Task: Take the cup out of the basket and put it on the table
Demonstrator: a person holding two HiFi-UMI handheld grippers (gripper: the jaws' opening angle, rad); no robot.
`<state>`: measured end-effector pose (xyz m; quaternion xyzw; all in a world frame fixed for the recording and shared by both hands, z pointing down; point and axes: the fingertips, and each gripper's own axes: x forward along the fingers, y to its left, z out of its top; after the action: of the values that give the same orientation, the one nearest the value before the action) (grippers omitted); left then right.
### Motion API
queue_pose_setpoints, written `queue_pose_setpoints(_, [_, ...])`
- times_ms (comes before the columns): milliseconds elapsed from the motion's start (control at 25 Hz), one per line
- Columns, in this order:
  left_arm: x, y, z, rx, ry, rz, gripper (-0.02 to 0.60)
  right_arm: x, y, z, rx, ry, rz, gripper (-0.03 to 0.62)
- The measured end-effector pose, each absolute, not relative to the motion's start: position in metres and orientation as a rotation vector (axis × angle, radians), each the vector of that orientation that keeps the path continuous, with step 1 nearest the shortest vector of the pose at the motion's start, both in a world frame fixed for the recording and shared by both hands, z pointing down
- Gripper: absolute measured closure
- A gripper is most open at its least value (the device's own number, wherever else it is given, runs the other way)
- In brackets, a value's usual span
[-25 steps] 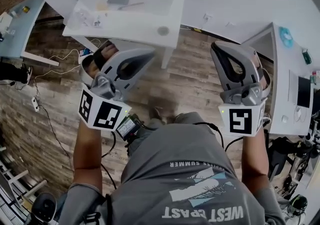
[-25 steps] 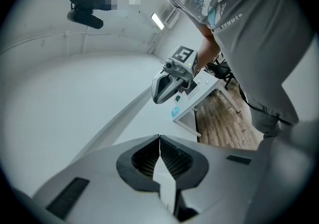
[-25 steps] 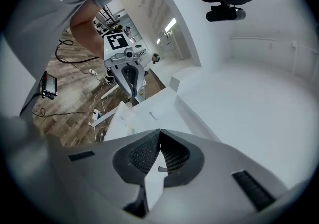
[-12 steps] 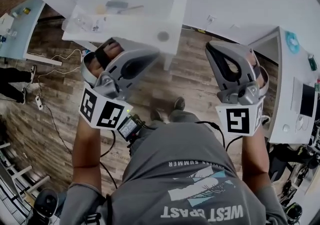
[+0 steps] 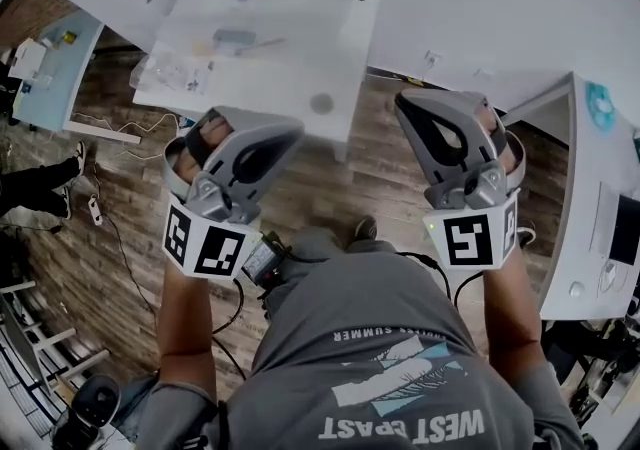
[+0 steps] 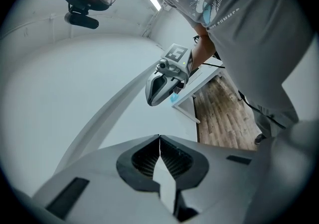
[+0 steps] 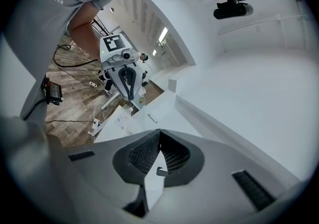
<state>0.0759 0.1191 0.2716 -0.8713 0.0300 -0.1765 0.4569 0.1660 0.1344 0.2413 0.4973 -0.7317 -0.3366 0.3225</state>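
Over wood floor (image 5: 380, 173), short of surface (image 5: 290, 48) near edge: left tool (image 5: 290, 130) and right tool (image 5: 408, 106) both fully closed, empty. cup, basket absent from all views; bearing, axis, nearer hand: cannot judge.

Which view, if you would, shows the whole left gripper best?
The head view: the left gripper shows large, marker cube included. The right gripper view shows it small; its own view shows only its shut jaws.
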Motion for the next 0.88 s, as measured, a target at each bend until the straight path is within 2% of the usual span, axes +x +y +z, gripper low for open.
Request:
queue_pose_setpoints(360, [0.072,0.064,0.277,-2.184,0.091,-0.443,0.566,0.172,0.079,0.247,1.317,-1.929,-0.829,0.583])
queue_pose_setpoints(880, [0.047,-0.037,0.264,-2.204,0.042,-0.299,0.566,0.146,-0.019,0.233,1.359,-1.823,-0.804,0.583])
